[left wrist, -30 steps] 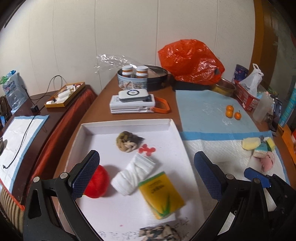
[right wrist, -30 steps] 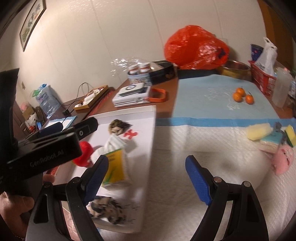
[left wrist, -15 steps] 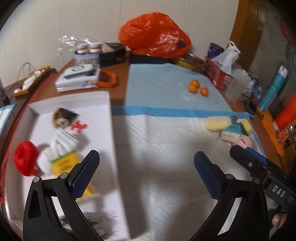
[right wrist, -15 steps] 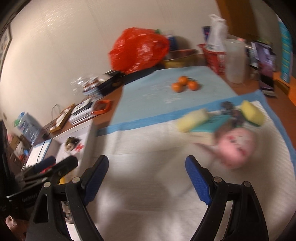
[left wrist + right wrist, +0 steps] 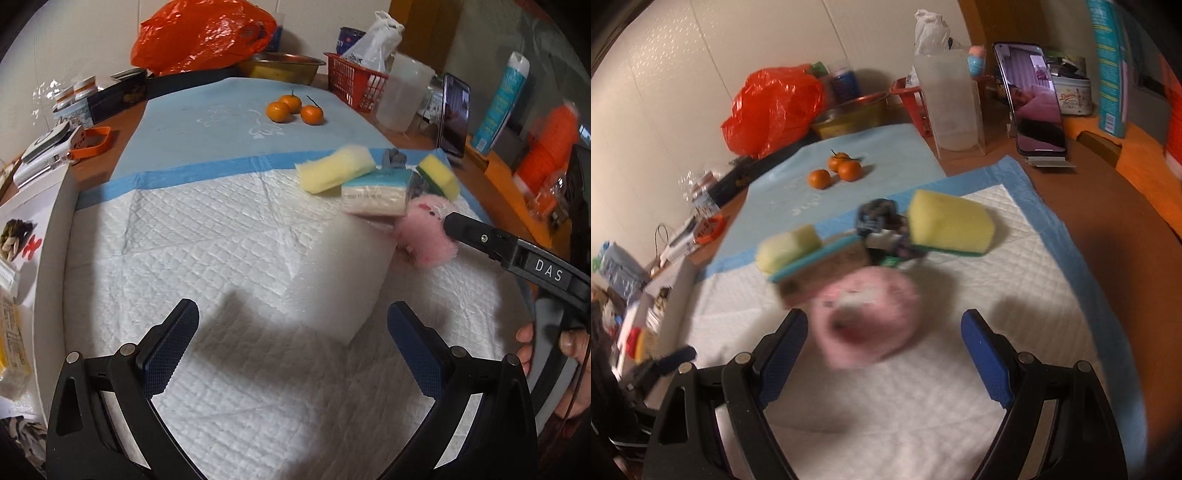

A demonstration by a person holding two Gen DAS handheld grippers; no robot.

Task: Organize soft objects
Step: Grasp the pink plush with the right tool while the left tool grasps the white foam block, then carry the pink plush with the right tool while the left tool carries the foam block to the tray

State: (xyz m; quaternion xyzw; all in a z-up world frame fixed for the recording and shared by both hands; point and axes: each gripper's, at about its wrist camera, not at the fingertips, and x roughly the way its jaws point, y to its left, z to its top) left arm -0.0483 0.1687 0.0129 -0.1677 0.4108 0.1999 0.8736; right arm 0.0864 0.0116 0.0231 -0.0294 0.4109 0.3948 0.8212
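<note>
Right claw (image 5: 884, 354) is held spread, its jaws flanking the pink plush (image 5: 866, 317), no contact seen. Left claw (image 5: 293, 345) is spread and empty over the white pad (image 5: 221, 258). The plush is lodged against the sponges (image 5: 945, 221) on the pad.

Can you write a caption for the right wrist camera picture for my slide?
Open right gripper nears a blurry pink plush toy beside sponges on a white quilted pad.
</note>
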